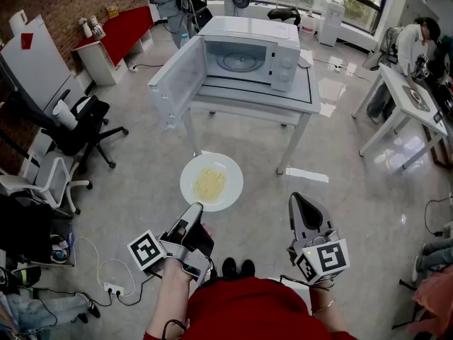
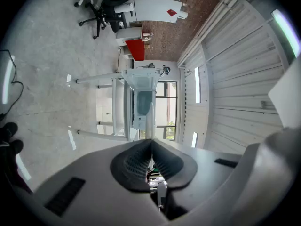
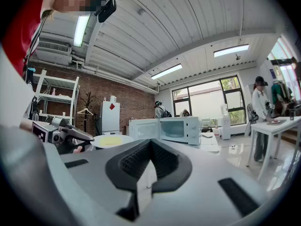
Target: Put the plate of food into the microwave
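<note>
Basically, the white counter (image 1: pixel 304 98) stands at far centre of the room, w/ the white microwave (image 1: pixel 248 30) on top. Its door (image 1: pixel 177 80) is swung wide open to the left, & the cavity shows a glass turntable (image 1: pixel 239 61). On the near side of the counter, held up over the floor & well apart from the microwave, is the round white plate (image 1: pixel 190 183), approx level, w/ a flat pile of pale yellow food (image 1: pixel 210 184) in the middle. Left tool (image 1: pixel 192 211) is clamped on the plate's near-left rim, jaws pinched on the thin edge. Right tool (image 1: pixel 297 200), to the plate's right & apart from it, has jaws together w/ nothing btwn them.
</note>
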A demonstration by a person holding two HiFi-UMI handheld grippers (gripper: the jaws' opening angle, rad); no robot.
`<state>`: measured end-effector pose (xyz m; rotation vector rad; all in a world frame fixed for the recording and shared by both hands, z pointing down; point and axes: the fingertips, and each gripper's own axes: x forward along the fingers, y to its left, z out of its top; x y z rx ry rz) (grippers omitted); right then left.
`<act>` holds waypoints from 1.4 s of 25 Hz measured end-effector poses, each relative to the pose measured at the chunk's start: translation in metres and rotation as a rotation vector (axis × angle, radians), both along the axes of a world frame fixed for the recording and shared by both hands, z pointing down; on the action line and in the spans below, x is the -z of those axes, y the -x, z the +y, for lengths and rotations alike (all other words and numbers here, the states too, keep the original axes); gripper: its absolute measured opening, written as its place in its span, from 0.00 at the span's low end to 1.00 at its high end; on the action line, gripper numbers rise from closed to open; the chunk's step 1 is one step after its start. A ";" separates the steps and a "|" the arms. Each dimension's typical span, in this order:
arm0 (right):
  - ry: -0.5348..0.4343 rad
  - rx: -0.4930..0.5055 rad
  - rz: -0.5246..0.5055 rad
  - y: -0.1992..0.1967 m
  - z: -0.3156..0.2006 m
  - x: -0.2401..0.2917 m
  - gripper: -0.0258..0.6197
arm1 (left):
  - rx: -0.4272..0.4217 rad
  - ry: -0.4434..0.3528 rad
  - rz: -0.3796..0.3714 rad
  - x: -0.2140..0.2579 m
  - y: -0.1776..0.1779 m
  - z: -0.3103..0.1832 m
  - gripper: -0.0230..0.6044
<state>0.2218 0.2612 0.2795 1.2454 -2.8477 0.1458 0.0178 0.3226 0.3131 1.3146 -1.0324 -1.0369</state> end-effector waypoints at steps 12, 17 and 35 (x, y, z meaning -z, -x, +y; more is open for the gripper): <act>0.000 0.003 0.008 -0.001 0.003 -0.002 0.06 | -0.004 -0.003 0.005 0.001 -0.005 0.003 0.06; 0.001 0.009 0.007 -0.004 0.004 -0.005 0.06 | 0.005 0.001 0.004 -0.001 -0.007 0.005 0.06; -0.003 0.055 -0.029 -0.019 -0.008 -0.003 0.06 | 0.033 -0.004 -0.005 0.002 -0.013 -0.015 0.06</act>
